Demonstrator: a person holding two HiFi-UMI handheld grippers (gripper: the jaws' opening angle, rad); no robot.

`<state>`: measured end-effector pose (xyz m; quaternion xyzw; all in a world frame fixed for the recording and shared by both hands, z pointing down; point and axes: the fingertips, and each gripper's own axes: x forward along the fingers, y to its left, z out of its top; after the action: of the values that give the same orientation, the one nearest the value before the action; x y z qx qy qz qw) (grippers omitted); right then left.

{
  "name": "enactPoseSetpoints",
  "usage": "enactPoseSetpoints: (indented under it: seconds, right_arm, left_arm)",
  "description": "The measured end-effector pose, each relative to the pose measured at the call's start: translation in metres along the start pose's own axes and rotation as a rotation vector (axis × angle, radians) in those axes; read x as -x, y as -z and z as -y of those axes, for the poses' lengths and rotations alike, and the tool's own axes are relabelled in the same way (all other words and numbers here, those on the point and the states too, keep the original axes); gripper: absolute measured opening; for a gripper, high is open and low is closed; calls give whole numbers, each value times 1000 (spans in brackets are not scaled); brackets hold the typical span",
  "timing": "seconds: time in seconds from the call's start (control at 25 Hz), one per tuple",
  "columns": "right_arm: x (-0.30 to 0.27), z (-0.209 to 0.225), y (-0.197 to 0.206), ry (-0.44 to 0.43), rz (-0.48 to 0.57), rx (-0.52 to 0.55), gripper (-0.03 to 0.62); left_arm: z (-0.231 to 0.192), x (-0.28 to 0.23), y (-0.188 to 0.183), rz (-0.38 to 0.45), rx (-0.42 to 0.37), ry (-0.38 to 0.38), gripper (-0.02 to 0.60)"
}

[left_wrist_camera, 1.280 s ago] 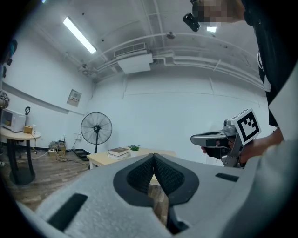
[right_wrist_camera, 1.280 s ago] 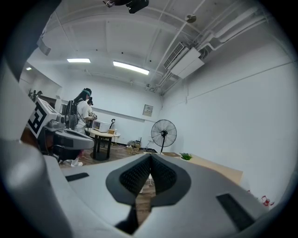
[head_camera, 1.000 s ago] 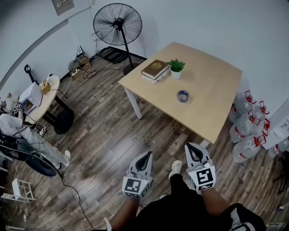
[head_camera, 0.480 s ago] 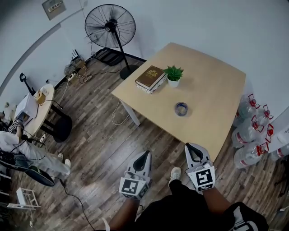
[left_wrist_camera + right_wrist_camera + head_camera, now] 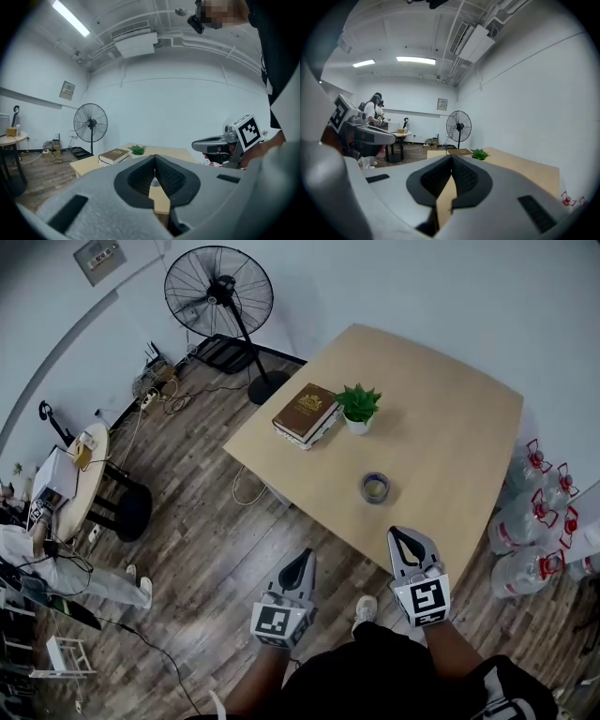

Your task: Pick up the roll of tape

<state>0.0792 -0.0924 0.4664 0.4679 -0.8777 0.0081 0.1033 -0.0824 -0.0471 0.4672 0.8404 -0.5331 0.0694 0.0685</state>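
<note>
The roll of tape point(image 5: 376, 487), a small bluish ring, lies flat on the light wooden table point(image 5: 450, 427) near its front edge. My right gripper point(image 5: 401, 536) is shut and empty, and its tips hover at the table's edge a little short of the roll. My left gripper point(image 5: 303, 558) is also shut and empty, and is held over the floor to the left of the table's corner. In the left gripper view the shut jaws point(image 5: 155, 159) point at the table, with the right gripper point(image 5: 212, 145) alongside. The right gripper view shows its jaws point(image 5: 451, 159) meeting, with the tabletop point(image 5: 520, 171) ahead.
A brown book point(image 5: 305, 413) and a small potted plant point(image 5: 357, 405) stand farther back on the table. Behind it is a standing fan point(image 5: 217, 292), with water bottles point(image 5: 539, 521) on the floor to the right. At the left are a round side table point(image 5: 70, 474), cables and a person point(image 5: 37, 554).
The table and the tape have come closer in the head view as both grippers advanced. The right gripper's tips now reach the table's edge. Both grippers stay shut.
</note>
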Motion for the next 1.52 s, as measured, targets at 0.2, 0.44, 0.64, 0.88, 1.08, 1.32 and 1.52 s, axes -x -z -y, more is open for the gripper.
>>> enactPoseSetpoints:
  seconds: [0.2, 0.44, 0.64, 0.88, 1.08, 1.32, 1.52]
  right_arm:
    - [-21, 16, 1, -9, -10, -1, -4]
    - [-45, 24, -2, -33, -15, 30, -3]
    - [-72, 31, -1, -19, -36, 32, -4]
    - [-111, 40, 9, 3, -96, 31, 2]
    - [-139, 54, 14, 49, -133, 16, 9]
    - [-167, 75, 29, 109, -188, 13, 86]
    - [-184, 87, 50, 137, -254, 13, 143]
  left_arm:
    - [-7, -24, -3, -18, -7, -12, 0]
    - [-16, -44, -13, -6, -3, -2, 0]
    - [-37, -63, -17, 7, -1, 10, 0]
    - [-65, -103, -16, 4, 29, 56, 0]
    - [-83, -140, -22, -2, 11, 120, 0]
    - [-102, -171, -21, -23, 11, 166, 0]
    - [-116, -186, -12, -45, 22, 180, 0]
